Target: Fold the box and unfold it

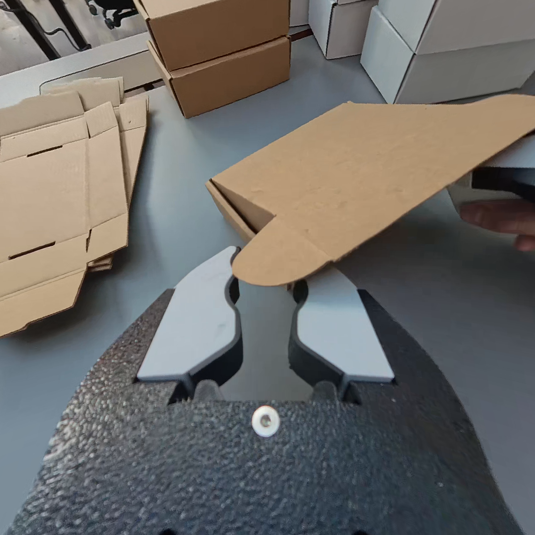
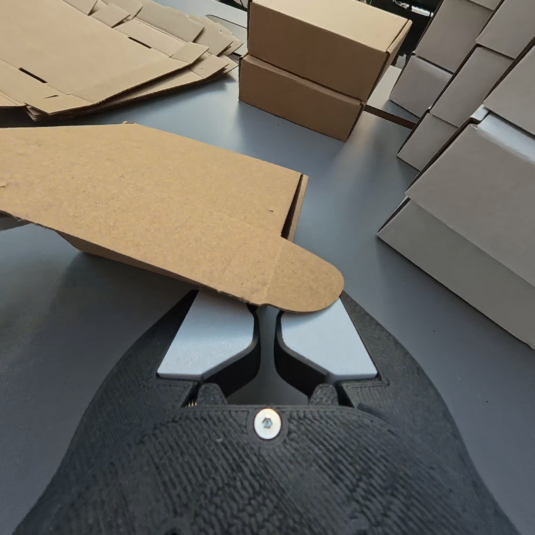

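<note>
A brown cardboard box (image 1: pixel 243 214) stands on the grey table (image 1: pixel 173 162) with its lid (image 1: pixel 362 173) raised and tilted. My left gripper (image 1: pixel 275 278) is open and empty, and the lid's rounded left ear flap (image 1: pixel 275 260) lies just over its fingertips. My right gripper (image 2: pixel 266 311) has its fingers nearly together, with the tips hidden under the lid's right ear flap (image 2: pixel 295 283). The lid (image 2: pixel 144 197) rests on top of them. The right gripper (image 1: pixel 503 185), with a hand (image 1: pixel 498 220) on it, also shows under the lid in the left wrist view.
A pile of flat cardboard blanks (image 1: pixel 52 202) lies at the left and also shows in the right wrist view (image 2: pixel 86 58). Two folded brown boxes (image 1: pixel 225 58) are stacked at the back (image 2: pixel 312 72). White boxes (image 1: pixel 434 52) are stacked at the right (image 2: pixel 477 188).
</note>
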Demonstrator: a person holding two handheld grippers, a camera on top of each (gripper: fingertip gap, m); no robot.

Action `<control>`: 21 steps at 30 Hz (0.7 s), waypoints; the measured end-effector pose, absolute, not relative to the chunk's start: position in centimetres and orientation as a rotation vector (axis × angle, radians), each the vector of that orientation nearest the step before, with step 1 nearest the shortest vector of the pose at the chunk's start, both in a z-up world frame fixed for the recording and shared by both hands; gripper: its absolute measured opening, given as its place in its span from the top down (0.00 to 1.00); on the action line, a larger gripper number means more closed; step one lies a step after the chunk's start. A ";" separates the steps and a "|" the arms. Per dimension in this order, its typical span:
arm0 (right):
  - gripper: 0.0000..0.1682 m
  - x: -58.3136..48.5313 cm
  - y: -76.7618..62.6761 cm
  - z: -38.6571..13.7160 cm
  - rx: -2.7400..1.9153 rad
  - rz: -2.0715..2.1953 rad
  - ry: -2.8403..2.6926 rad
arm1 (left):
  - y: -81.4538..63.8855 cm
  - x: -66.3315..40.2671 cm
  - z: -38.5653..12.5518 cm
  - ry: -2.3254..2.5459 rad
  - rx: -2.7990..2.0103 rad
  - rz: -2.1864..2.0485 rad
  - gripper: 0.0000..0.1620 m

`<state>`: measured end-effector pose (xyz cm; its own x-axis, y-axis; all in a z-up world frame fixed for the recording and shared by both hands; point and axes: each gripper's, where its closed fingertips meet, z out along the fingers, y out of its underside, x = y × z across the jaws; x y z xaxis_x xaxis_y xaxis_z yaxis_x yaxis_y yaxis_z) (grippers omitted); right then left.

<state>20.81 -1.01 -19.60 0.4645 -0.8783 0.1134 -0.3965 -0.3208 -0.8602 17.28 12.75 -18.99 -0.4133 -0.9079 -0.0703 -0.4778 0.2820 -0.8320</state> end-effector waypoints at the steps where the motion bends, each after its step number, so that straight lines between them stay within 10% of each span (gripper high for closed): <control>1: 0.98 20.8 -1.0 -19.6 -1.910 -0.760 1.060 | 13.3 16.6 -19.0 2.059 -1.211 -1.014 0.77; 10: 0.98 21.0 -0.8 -19.6 -1.925 -0.760 1.006 | 15.1 14.8 -9.3 2.179 -1.148 -1.804 1.00; 21: 0.98 20.8 -0.7 -19.6 -1.932 -0.757 0.986 | 11.8 19.3 -15.4 2.594 -1.672 -1.968 1.00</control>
<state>20.85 -0.74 -19.57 0.5128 -0.8470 0.1403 -0.3540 -0.3575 -0.8642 19.29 11.77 -15.36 -0.4785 -0.3382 0.8104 -0.8715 0.0701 -0.4853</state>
